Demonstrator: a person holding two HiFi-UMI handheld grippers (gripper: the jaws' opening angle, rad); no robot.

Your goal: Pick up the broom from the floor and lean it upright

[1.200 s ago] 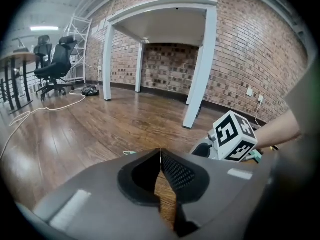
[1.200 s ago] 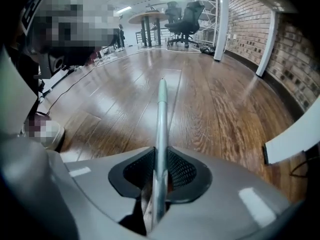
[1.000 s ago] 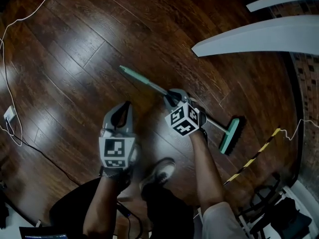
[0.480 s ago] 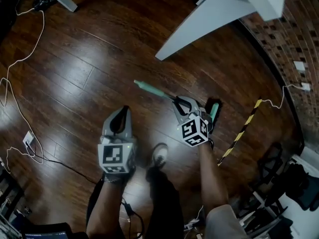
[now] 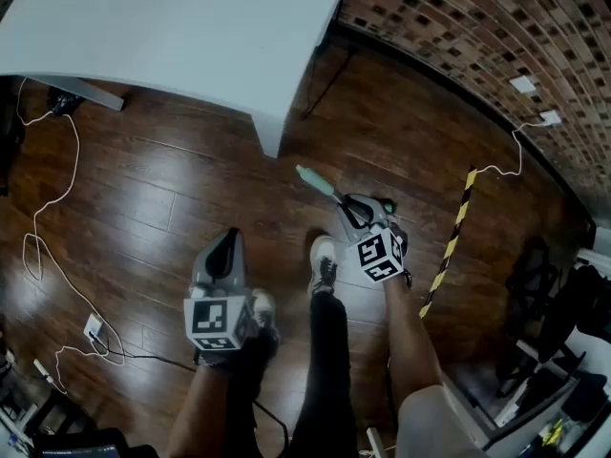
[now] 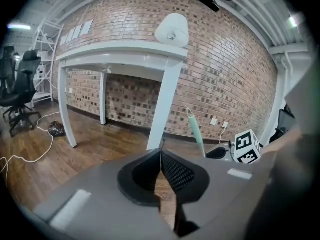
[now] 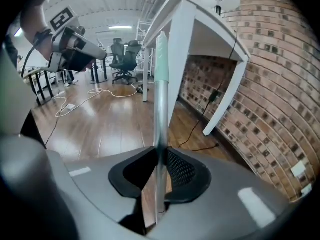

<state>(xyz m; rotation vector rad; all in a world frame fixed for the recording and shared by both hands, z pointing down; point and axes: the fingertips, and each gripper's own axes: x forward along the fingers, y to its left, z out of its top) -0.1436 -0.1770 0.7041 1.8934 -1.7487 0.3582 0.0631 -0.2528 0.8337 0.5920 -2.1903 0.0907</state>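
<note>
Only our right tongs, just closing tighter, clamp the broom; the left tongs are together, empty. The long broom may swing against the table.

No word, number or brand is legible. The marker cubes on the left gripper, seven o'clock, and the right gripper, four o'clock, bear only square patterns.

Glossy wooden floor, shiny metal broom handle
</note>
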